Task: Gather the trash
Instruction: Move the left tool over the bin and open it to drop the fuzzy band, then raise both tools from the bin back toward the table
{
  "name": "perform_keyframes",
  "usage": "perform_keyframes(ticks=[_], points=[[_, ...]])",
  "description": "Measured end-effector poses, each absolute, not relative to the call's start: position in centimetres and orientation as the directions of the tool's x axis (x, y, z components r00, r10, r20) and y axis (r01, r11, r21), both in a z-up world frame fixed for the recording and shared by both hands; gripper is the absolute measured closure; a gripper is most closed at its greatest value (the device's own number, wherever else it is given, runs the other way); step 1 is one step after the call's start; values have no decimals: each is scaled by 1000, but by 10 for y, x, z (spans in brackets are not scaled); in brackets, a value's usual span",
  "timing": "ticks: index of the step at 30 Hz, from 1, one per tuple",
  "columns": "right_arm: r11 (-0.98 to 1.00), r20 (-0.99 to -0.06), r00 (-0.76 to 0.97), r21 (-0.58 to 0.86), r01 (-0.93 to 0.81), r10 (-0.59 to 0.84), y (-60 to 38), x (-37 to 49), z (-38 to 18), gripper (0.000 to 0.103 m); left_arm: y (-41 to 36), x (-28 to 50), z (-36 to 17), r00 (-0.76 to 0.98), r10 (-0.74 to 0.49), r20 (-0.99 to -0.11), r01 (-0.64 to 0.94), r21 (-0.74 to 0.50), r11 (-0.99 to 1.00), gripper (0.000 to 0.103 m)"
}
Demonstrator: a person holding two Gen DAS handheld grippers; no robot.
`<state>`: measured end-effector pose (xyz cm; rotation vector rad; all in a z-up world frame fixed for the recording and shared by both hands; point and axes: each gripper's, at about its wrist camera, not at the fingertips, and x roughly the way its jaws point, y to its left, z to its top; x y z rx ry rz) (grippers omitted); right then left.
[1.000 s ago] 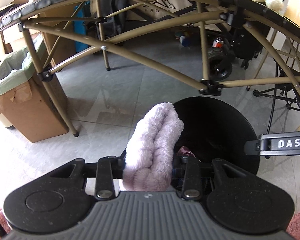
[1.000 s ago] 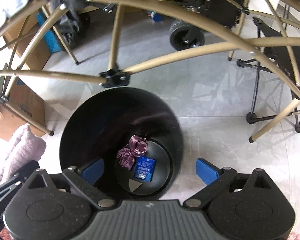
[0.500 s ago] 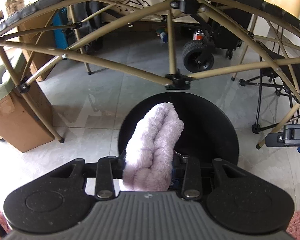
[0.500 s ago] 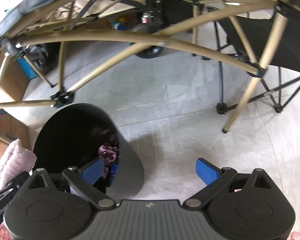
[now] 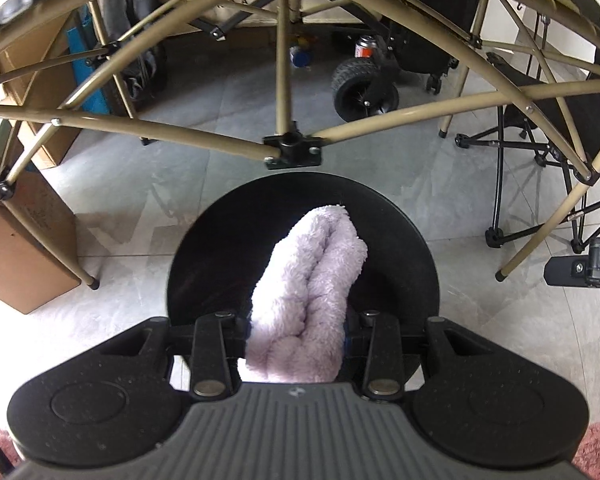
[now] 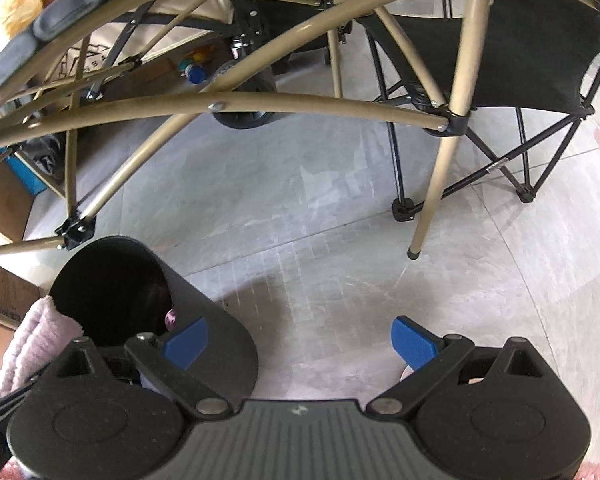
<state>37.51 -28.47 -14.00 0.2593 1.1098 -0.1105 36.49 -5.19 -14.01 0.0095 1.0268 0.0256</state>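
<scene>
grey floor tiles (image 5: 148,208) run under a folding table whose tan metal frame (image 5: 284,148) crosses the upper part of both views. far left in the left wrist view, a cardboard box (image 5: 24,248) stands against one tan leg, with bare tile between it and the black bin (image 5: 416,248). the bin's round rim sits just below the frame's black joint bracket (image 5: 292,150), so room above its far edge is tight. the left gripper (image 5: 296,332) hangs over the bin mouth, its jaws drawn close and clamped on a fluffy lilac cloth (image 5: 312,280) whose free end reaches over the dark opening. farther right, a tan leg and a black folding chair's thin legs (image 5: 512,208) crowd the tile, and part of the other tool shows at the edge. in the right wrist view the bin (image 6: 204,320) lies low left, something purple just visible inside. the right gripper (image 6: 300,340) has its blue pads (image 6: 414,342) spread wide with nothing between them, above open tile; a table leg (image 6: 436,184) and the chair (image 6: 540,60) bound that clear stretch on the right.
</scene>
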Motion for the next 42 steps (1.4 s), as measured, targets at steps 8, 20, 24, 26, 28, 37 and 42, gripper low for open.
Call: perform_keyframes(ticks=[8,20,24,26,28,37,42], points=[[960,-904,427,141,241,25,-292,376,-147,5,-60,385,-155,418,11,-908,-43,-8,999,66],[963,-909,415,135,232,27,-285,379,-151,5,-63,391,-162,374,10,-927,-75,-19,997,47],[963,-910,415,134,232,27,-285,379,-151,5,-63,389,-158,395,62,-917,-99,24,995,4],[963,-909,415,135,232,27,-285,379,-151,5,-61,388,-155,402,56,-914,-100,17,995,1],[964,-909,416,135,231,28,-284,379,-151,5,-59,388,-155,399,57,-915,-104,17,994,0],[965,-908,417,135,226,29,-282,379,-151,5,-58,389,-154,398,70,-915,-110,28,994,0],[965,-908,417,135,226,29,-282,379,-151,5,-58,388,-154,399,70,-914,-108,29,994,0]])
